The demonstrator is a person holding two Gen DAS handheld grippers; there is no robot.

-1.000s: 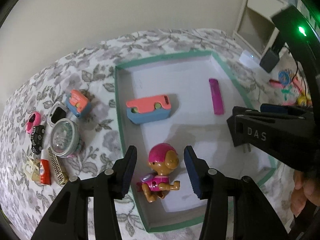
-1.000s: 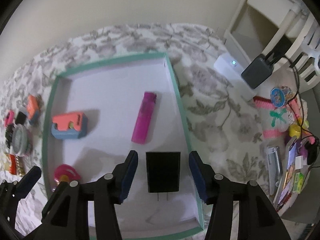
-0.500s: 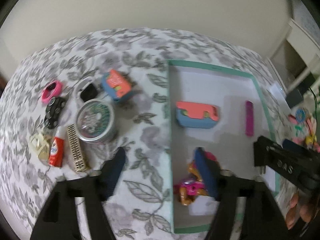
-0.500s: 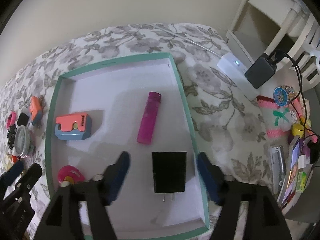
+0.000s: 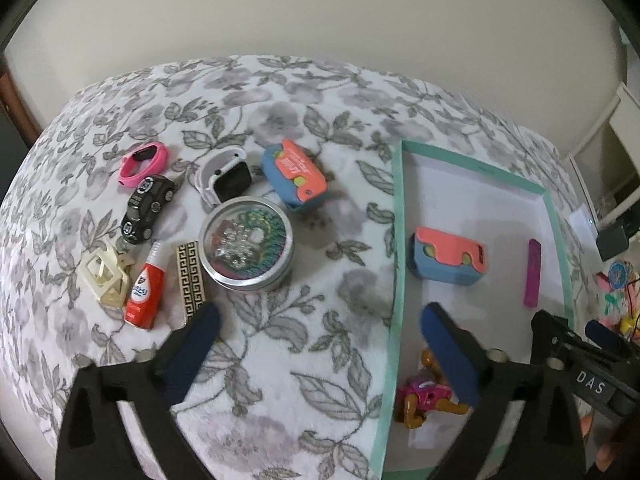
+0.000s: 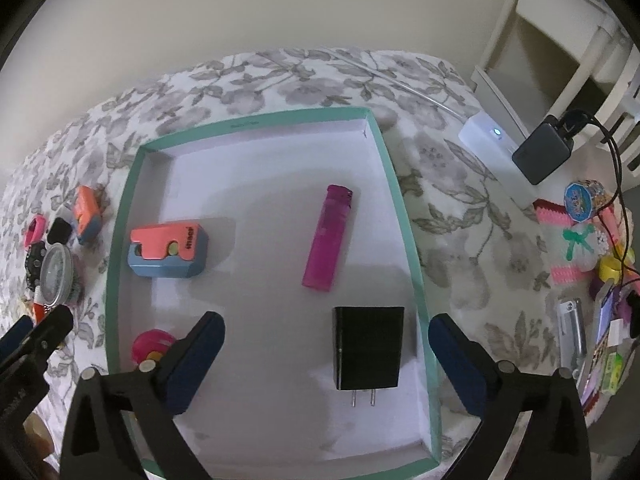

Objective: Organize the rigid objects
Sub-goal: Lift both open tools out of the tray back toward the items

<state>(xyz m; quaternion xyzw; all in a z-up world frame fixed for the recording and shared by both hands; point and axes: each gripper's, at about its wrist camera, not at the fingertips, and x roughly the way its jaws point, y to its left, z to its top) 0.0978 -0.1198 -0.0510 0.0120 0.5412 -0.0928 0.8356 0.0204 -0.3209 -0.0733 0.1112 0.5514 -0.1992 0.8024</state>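
Flowered bedspread under everything, pale wall behind. Left gripper [image 5: 316, 354] with jaws opening toward full width, nothing between them, straddling the green rim of the tray [image 5: 394, 264]; one finger above the toy figure [image 5: 424, 398] lying inside near the tray's near-left corner. Right gripper [image 6: 326, 356] likewise opening wide and empty, poised over the black charger [image 6: 368, 346], which lies flat by the tray's right wall, prongs toward the near edge.

Risks, as judged: catching the tray rim with the left finger on the way out and dragging the tray; nudging the toy figure; clipping the right wall beside the charger.

Farther out in the tray: blue-and-coral box [image 6: 168, 252] toward the left wall, pink lighter [image 6: 326, 238] mid-right. Still loose on the bed left of the tray: round tin [image 5: 246, 248], second coral box [image 5: 294, 174], smartwatch [image 5: 226, 178], toy car [image 5: 148, 208], pink band [image 5: 144, 158], glue bottle [image 5: 144, 286], patterned bar [image 5: 191, 276], cream clip [image 5: 104, 276]. Tightly clustered, so probable trouble fitting wide jaws around one without shoving its neighbours.
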